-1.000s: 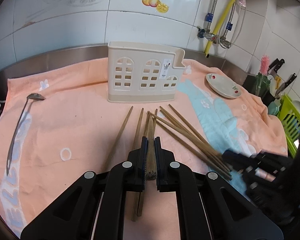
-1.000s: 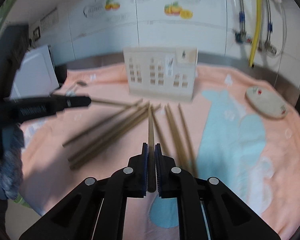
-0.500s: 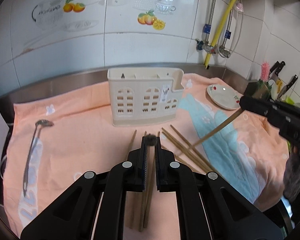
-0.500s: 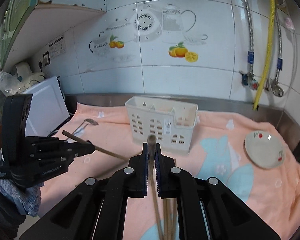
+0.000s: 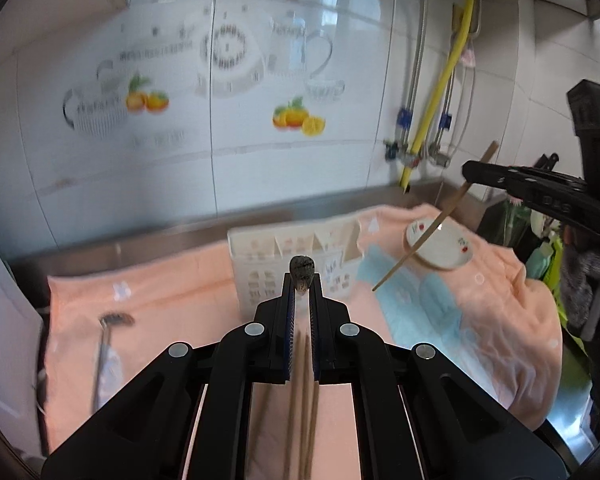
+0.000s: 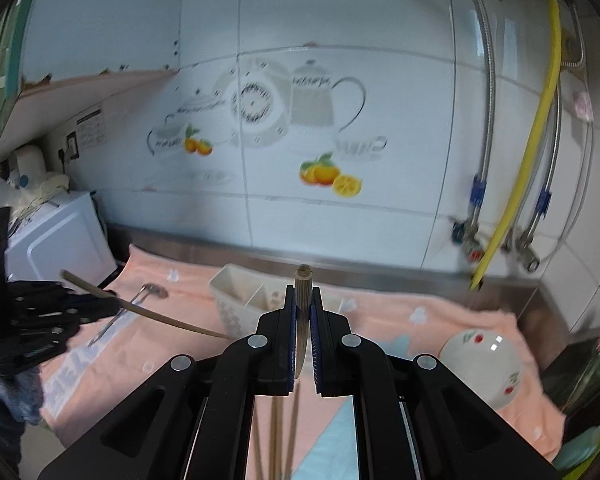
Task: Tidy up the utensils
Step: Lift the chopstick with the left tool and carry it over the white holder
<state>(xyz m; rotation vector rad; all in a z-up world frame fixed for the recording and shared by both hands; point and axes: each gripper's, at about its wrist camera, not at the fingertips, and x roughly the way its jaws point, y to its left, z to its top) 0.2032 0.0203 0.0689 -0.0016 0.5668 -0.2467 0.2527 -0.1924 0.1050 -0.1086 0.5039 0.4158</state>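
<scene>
My left gripper is shut on a wooden chopstick, held high above the counter; it also shows in the right wrist view with its chopstick. My right gripper is shut on another chopstick; it shows in the left wrist view with its chopstick slanting down. The cream utensil holder stands on the peach towel, below and ahead of both grippers; it also shows in the right wrist view. Loose chopsticks lie on the towel below.
A metal ladle lies at the towel's left. A small white plate sits at the right. Pipes and a yellow hose run down the tiled wall. A white appliance stands at the far left.
Both grippers have risen from the towel, each lifting one chopstick, and now tilt upward above the holder. The other chopsticks stay on the towel.
</scene>
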